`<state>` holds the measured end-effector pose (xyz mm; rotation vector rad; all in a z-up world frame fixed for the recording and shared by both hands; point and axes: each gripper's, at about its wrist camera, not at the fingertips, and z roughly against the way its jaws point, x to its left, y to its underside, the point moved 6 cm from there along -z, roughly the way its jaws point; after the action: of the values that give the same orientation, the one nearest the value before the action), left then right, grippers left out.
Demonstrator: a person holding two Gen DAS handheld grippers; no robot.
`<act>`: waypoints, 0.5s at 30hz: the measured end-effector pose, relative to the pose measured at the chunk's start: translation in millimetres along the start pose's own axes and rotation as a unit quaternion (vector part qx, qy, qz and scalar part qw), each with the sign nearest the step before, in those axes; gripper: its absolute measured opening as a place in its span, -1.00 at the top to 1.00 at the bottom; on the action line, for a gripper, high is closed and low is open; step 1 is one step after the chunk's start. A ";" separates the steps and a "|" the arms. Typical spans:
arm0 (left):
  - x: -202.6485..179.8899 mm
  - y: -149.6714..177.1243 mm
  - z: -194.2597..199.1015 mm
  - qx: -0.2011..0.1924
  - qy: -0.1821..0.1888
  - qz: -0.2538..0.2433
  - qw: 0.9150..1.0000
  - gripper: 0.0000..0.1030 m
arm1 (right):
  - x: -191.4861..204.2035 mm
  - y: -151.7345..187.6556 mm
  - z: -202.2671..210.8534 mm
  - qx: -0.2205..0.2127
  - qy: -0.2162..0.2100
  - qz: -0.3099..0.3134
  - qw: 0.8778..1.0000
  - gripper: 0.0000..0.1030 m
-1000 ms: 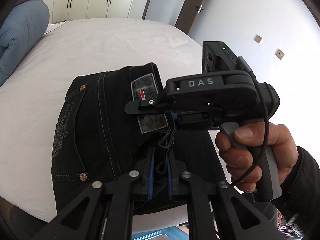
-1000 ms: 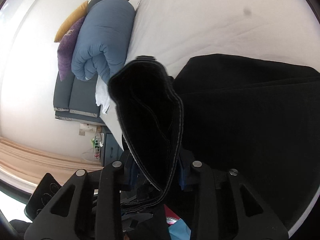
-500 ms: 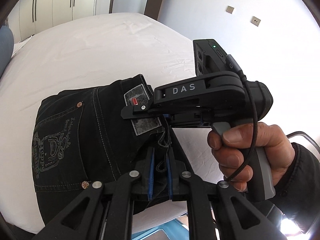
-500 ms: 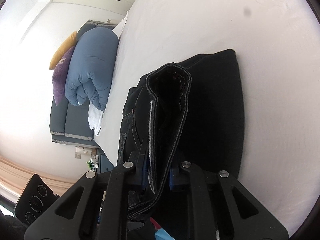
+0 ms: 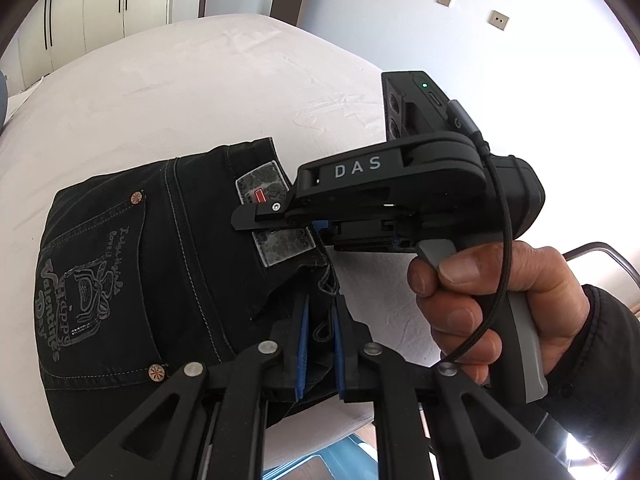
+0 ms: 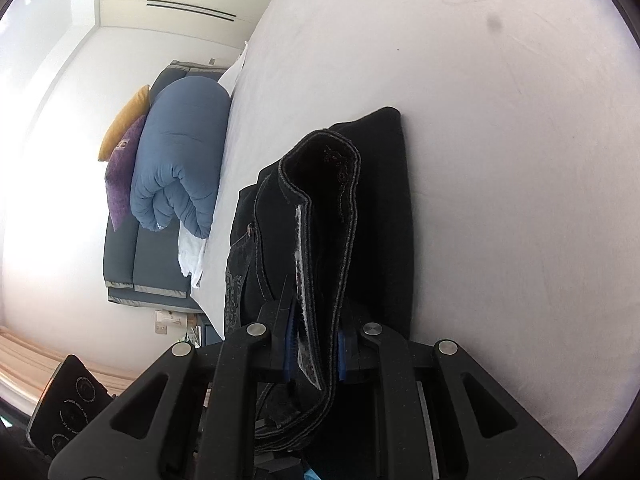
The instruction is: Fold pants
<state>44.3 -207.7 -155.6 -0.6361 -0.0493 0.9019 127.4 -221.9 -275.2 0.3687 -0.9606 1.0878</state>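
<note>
Black jeans (image 5: 152,272) lie folded on the white bed (image 5: 200,92), back pocket with grey embroidery facing up. My left gripper (image 5: 320,340) is shut on the jeans' near edge by the waistband. My right gripper (image 5: 280,216), held in a hand, comes in from the right over the waistband patch (image 5: 280,240). In the right wrist view the right gripper (image 6: 314,344) is shut on the folded waistband (image 6: 324,216), which stands up between its blue pads (image 6: 289,344).
A rolled blue duvet (image 6: 180,168) with purple and orange cushions lies at the bed's head on a dark sofa-like base (image 6: 124,264). White wardrobes (image 5: 100,12) and a door stand beyond the bed. The bed's near edge (image 5: 320,436) drops to a blue floor.
The jeans have been carried sideways across the bed and folded down flatter. Both grippers stay shut on the waistband end; the right jaws have closed tighter on it.
</note>
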 end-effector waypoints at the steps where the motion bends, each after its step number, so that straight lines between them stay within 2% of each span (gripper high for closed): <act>1: -0.2 3.1 -3.7 0.003 0.004 0.002 1.000 0.79 | -4.8 0.7 1.2 -0.002 -0.001 -0.006 1.000 0.74; 5: 7.7 3.4 -21.0 0.015 0.038 0.035 0.999 0.59 | -20.1 2.4 -3.9 0.004 -0.020 -0.032 0.999 0.77; 7: 9.6 1.2 -14.5 0.009 0.067 0.054 0.996 0.33 | -24.2 1.2 -3.3 0.015 -0.038 -0.041 0.998 0.72; 9: 15.1 0.4 2.0 -0.007 0.071 0.064 0.995 -0.20 | -25.5 0.1 2.7 0.023 -0.036 -0.046 0.998 0.67; 11: 23.8 3.0 22.4 -0.025 0.076 0.072 0.994 -0.33 | -28.3 -3.7 19.2 0.008 -0.024 -0.048 0.999 0.49; 14: 49.5 10.2 47.9 -0.041 0.081 0.106 0.990 -0.34 | -33.4 -12.5 56.0 -0.035 0.001 -0.062 0.997 0.42; 15: 58.8 12.3 55.6 -0.049 0.084 0.116 0.989 -0.34 | -27.9 -14.6 65.0 -0.043 -0.003 -0.058 0.997 0.42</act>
<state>56.0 -130.9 -129.6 -0.8184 0.1348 1.0706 105.7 -288.7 -258.4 0.3528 -0.9756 0.9364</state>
